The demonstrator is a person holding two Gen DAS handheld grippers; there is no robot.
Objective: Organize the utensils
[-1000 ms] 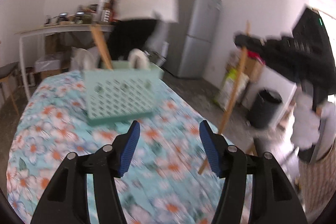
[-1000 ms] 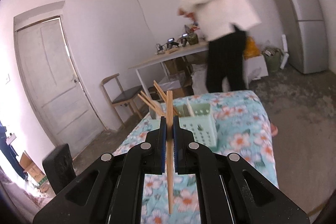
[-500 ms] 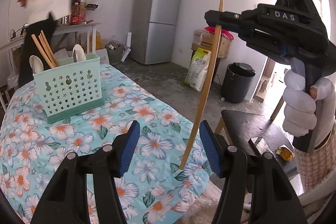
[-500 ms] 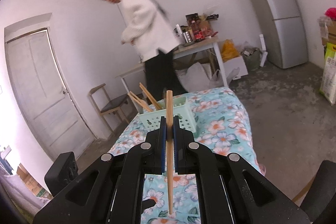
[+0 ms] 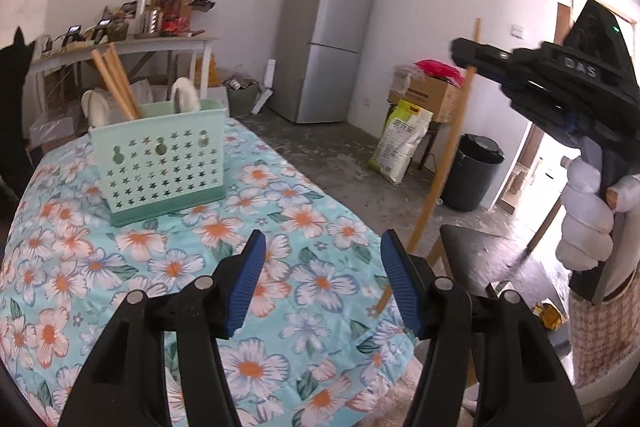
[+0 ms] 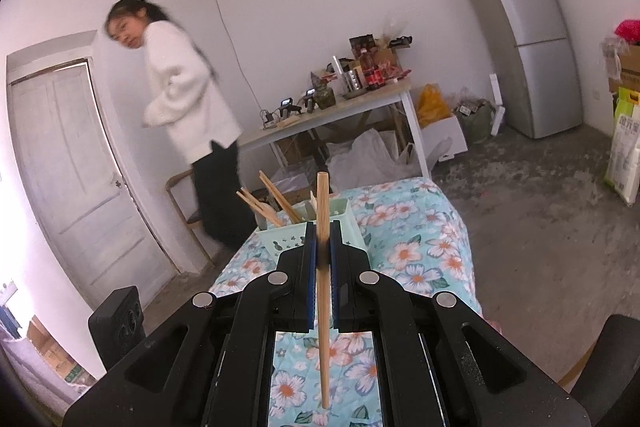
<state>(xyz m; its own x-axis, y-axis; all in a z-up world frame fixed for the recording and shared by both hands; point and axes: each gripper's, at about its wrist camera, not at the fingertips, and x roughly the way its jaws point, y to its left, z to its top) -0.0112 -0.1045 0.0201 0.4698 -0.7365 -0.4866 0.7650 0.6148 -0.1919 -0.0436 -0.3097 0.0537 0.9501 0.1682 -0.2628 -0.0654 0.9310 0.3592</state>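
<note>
My right gripper [image 6: 322,257] has its fingers clamped on an upright chopstick [image 6: 322,291]. My left gripper [image 5: 320,279] hangs with fingers apart, facing the green basket [image 5: 160,163].

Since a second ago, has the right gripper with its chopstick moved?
Yes. The right gripper swung right: in its own view the door slid leftward and the fridge came further in; chopstick still clamped.

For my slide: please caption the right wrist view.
Right tool grips a chopstick upright before the green basket.
</note>
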